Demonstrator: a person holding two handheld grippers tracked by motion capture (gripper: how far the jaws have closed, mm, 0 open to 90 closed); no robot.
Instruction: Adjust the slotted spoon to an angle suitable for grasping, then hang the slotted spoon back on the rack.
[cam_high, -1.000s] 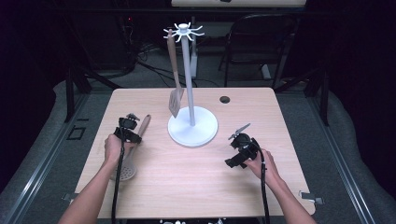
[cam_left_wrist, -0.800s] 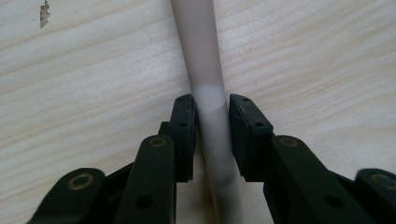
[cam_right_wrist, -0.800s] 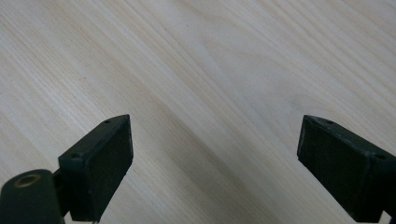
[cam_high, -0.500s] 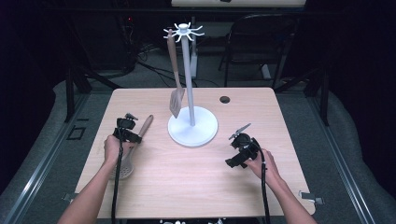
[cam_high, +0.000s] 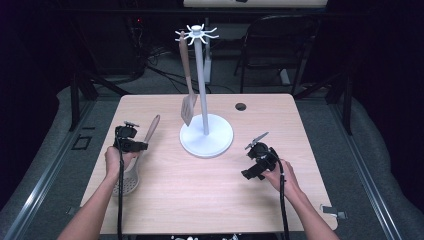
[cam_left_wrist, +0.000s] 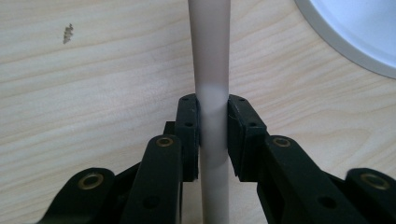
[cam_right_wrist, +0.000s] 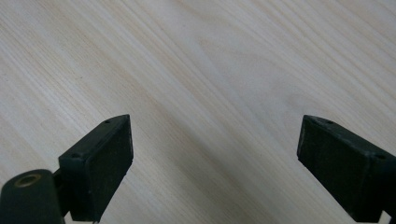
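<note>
A slotted spoon with a pale wooden handle (cam_high: 151, 129) and a perforated head (cam_high: 128, 183) lies at the table's left. My left gripper (cam_high: 132, 144) is shut on its handle; in the left gripper view both pads press the handle (cam_left_wrist: 212, 70) from either side, left gripper (cam_left_wrist: 213, 122). A white hook stand (cam_high: 201, 85) rises from its round base (cam_high: 215, 142) at the table's middle, and a wooden spatula (cam_high: 187, 95) hangs from one hook. My right gripper (cam_high: 256, 143) rests at the right, open, with bare table between its jaws (cam_right_wrist: 215, 158).
The light wooden table (cam_high: 200, 200) has a small dark round hole (cam_high: 241, 106) near its far edge. The stand's base (cam_left_wrist: 355, 32) lies close beyond the left gripper's jaws. A dark chair (cam_high: 280, 45) and cables stand behind the table.
My left gripper has shifted slightly to the left and risen a little with the spoon's handle in it. The right gripper has stayed still.
</note>
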